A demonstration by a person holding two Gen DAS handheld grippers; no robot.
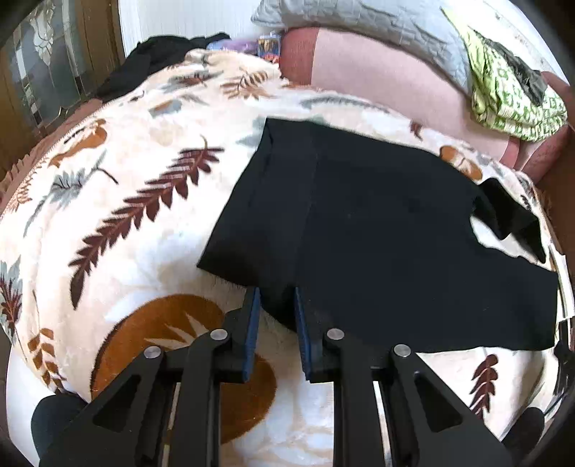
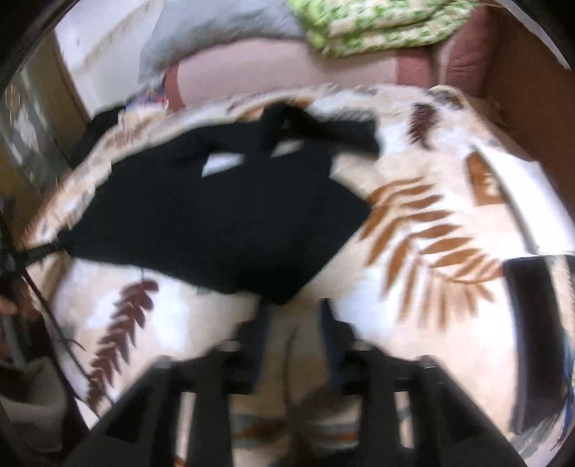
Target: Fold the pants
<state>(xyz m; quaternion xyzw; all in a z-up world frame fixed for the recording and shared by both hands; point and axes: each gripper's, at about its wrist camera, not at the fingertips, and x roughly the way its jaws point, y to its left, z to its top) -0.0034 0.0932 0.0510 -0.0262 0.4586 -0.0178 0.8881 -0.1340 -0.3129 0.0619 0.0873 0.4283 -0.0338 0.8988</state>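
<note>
Black pants (image 1: pixel 377 230) lie partly folded on the bed's leaf-print blanket (image 1: pixel 143 172); further folds remain. The left hand-held gripper (image 1: pixel 276 305) is clamped on their near edge; the right hand-held gripper (image 2: pixel 293 323) stands apart, holding nothing.

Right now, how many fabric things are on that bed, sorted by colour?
Black: 2, the pants in front and a heap at the far edge
Leaf print: 1, the blanket
Green print: 1, a folded cloth
Grey: 1, a quilted pillow
Pink: 1, a cushion
Total: 6
</note>
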